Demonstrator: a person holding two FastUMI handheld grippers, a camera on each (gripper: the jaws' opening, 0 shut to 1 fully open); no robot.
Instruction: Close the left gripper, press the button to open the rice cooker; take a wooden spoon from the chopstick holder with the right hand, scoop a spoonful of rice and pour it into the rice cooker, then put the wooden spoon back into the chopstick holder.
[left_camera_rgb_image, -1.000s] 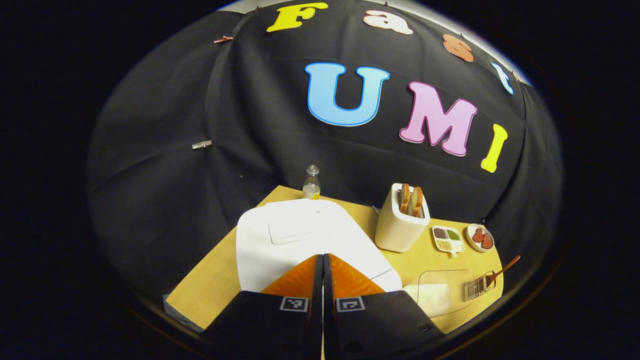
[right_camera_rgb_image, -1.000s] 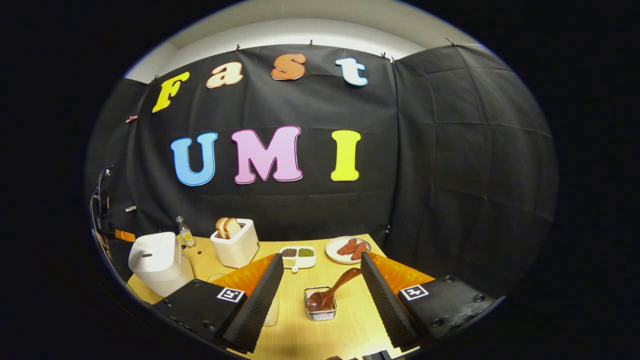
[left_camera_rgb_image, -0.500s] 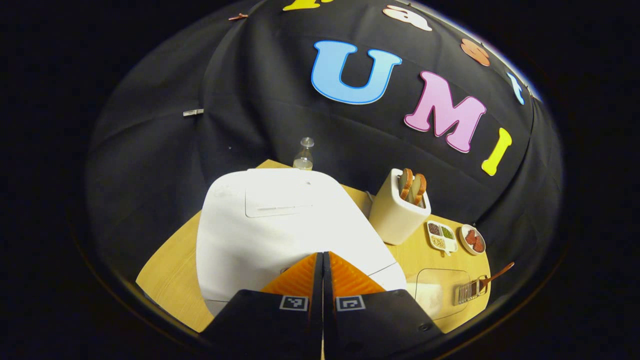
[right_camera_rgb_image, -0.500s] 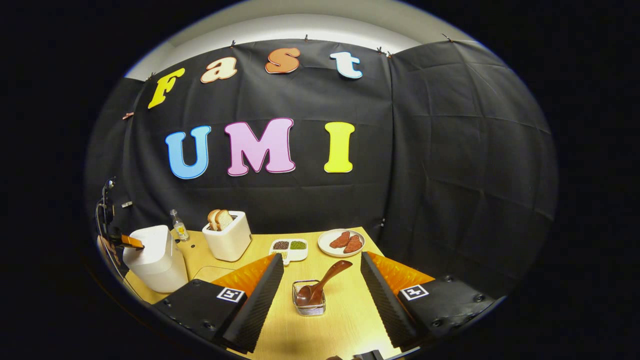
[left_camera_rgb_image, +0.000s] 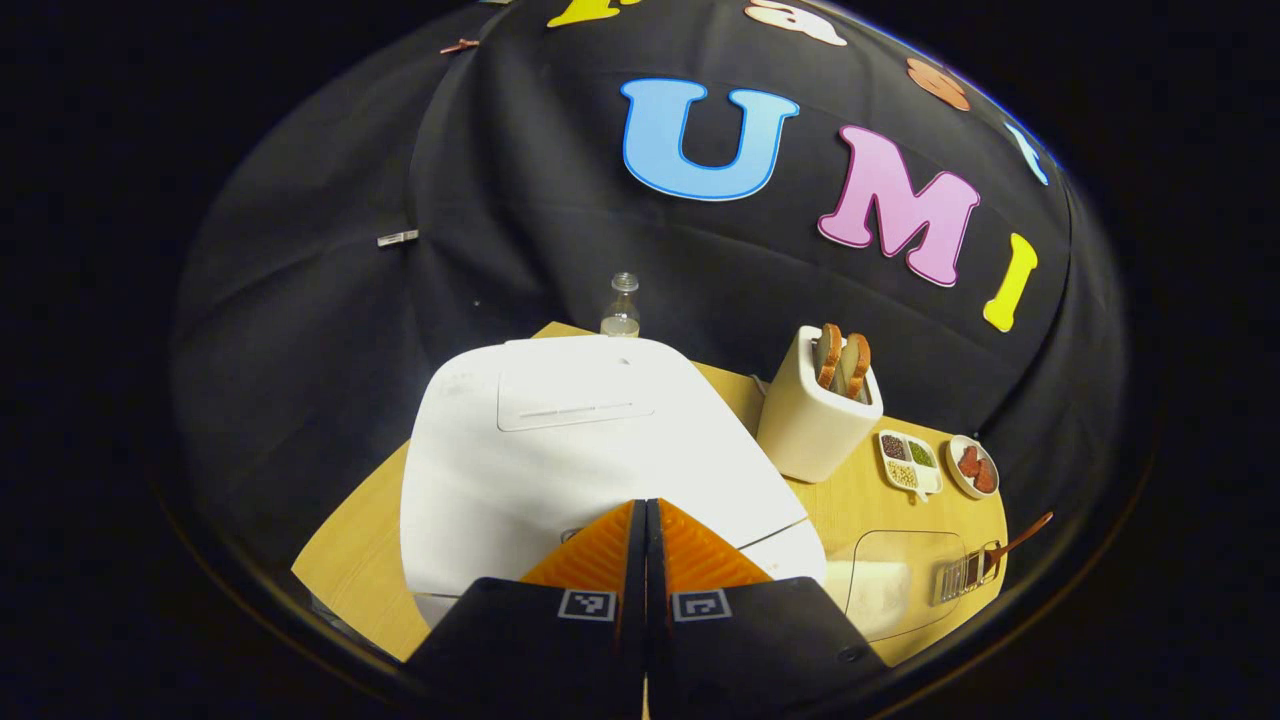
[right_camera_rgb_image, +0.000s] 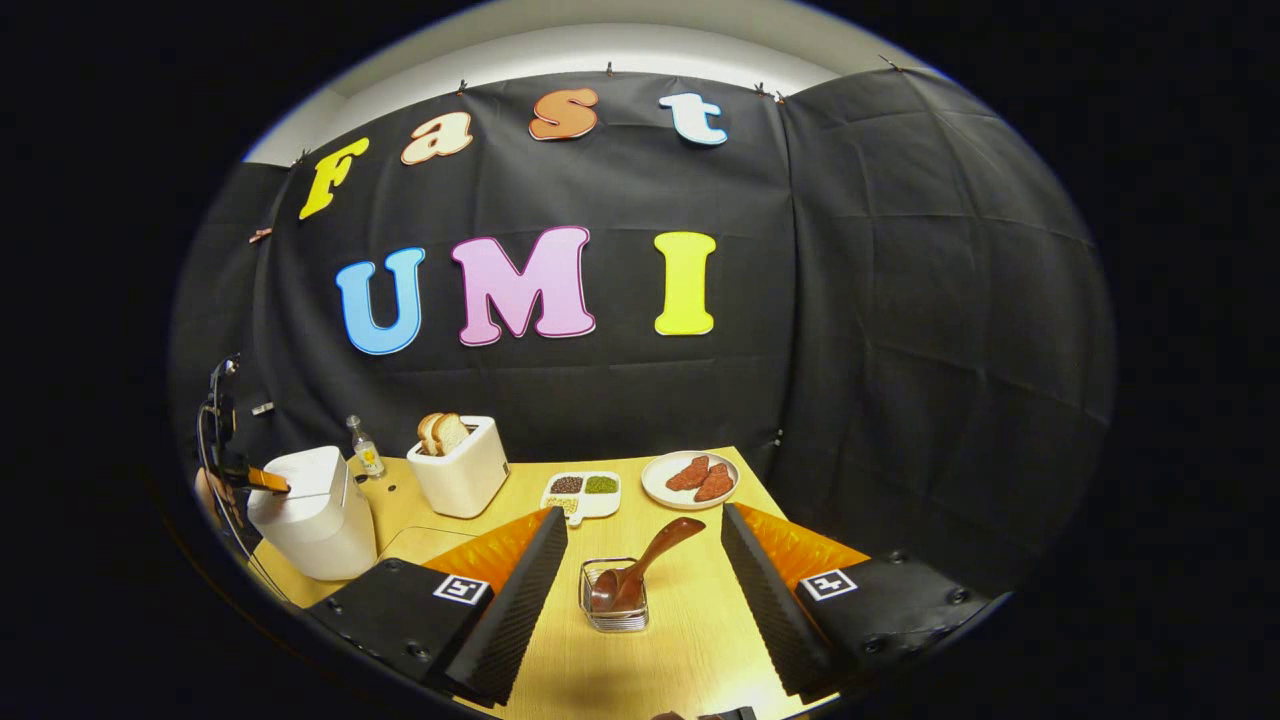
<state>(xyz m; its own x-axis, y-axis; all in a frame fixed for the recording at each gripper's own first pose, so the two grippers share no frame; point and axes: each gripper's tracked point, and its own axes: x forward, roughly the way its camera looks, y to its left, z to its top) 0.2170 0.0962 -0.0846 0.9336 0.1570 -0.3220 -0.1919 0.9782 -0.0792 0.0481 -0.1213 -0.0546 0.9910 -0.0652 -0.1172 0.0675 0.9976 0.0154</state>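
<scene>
My left fingers (left_camera_rgb_image: 645, 515), pressed together, touch the cooker (left_camera_rgb_image: 580, 450) front; my right fingers (right_camera_rgb_image: 640, 560), spread apart, flank the spoon (right_camera_rgb_image: 640, 575).

The left gripper (left_camera_rgb_image: 645, 510) has its two fingers pressed flat together, with no gap between them, and it points forward and down at a low angle. In the right gripper view the left gripper (right_camera_rgb_image: 262, 481) shows far on the left, small (its holding hand is too dim to describe). The right gripper (right_camera_rgb_image: 643, 545) has its fingers spread wide apart, holding nothing, and is tilted downward.
</scene>
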